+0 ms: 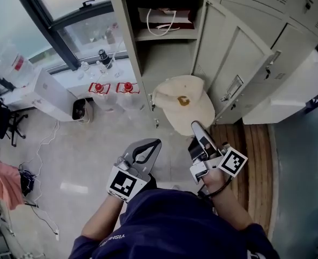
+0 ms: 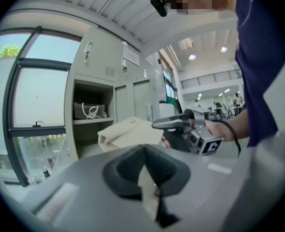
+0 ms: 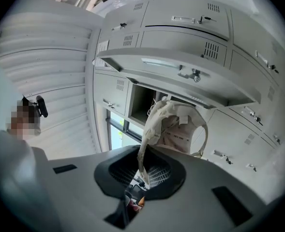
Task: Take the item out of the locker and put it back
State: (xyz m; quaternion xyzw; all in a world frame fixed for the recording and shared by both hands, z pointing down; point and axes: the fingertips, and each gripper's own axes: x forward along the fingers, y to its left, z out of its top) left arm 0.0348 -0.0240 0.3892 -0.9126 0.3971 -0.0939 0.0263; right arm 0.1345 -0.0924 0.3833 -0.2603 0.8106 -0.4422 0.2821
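Note:
A cream cap (image 1: 183,104) with a small orange emblem hangs in front of the open locker compartment (image 1: 164,58). My right gripper (image 1: 196,127) is shut on its rim. The right gripper view shows the cap's (image 3: 176,124) inside, with an edge strip pinched between the pads of the right gripper (image 3: 142,166). My left gripper (image 1: 157,143) is beside it, lower left of the cap, its tips together and nothing in them. The left gripper view shows the left gripper (image 2: 143,149), and beyond it the cap (image 2: 127,132) and the right gripper's fingers (image 2: 173,123).
The locker door (image 1: 234,63) stands swung open on the right. A white bag with cord handles (image 1: 164,18) sits on the locker's upper shelf. Two red-capped bottles (image 1: 113,93) stand left of the locker under the window sill. Cables (image 1: 40,161) lie on the floor at left.

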